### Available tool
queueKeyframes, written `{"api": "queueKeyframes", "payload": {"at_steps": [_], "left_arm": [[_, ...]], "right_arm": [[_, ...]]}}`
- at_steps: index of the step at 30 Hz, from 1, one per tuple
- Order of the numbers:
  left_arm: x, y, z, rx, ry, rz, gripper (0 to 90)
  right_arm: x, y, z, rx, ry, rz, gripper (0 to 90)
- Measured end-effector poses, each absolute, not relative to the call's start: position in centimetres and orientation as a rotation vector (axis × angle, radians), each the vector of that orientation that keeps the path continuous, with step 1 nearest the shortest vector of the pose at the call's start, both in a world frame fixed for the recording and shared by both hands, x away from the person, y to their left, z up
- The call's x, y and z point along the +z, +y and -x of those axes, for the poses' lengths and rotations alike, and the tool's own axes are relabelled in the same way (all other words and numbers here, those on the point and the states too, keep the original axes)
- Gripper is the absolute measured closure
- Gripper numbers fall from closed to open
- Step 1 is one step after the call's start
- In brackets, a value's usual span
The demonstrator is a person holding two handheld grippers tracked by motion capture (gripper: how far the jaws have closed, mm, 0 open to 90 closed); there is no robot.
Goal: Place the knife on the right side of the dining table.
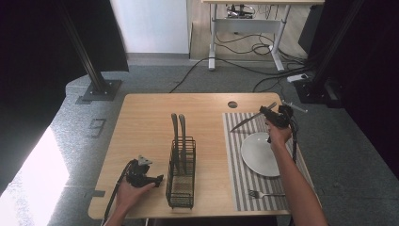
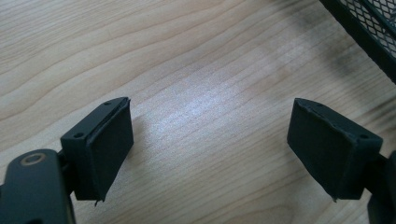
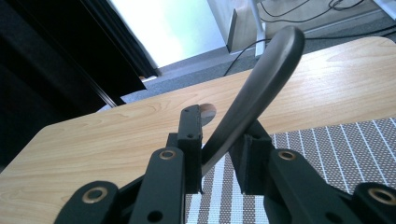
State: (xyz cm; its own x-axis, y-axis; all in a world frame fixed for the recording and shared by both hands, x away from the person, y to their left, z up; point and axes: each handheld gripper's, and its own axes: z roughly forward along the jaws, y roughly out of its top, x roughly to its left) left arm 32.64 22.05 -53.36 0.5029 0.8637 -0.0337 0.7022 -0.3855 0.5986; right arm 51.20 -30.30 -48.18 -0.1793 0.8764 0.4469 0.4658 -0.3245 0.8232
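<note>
in the high view the right gripper (image 1: 272, 114) lifts a table knife (image 1: 245, 121) over the striped placemat (image 1: 235, 155) beyond the plate (image 1: 260, 154), in the left gripper view the jaws gape wide over bare tabletop (image 2: 187, 70), and in the right gripper view the jaws pinch the knife's (image 3: 254, 93) stiff, slick, probably light handle, no writing readable.

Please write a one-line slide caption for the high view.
Right tongs hold a knife above the striped placemat beside a white plate; left tongs rest by the wire rack.
</note>
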Motion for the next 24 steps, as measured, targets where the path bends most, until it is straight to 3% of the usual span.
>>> {"api": "queueKeyframes", "payload": {"at_steps": [24], "left_arm": [[-53.4,22.0,-32.6,0.381,1.279,-2.198,14.7]], "right_arm": [[-50.3,-32.3,-51.7,1.468,1.508,-1.891,69.3]]}}
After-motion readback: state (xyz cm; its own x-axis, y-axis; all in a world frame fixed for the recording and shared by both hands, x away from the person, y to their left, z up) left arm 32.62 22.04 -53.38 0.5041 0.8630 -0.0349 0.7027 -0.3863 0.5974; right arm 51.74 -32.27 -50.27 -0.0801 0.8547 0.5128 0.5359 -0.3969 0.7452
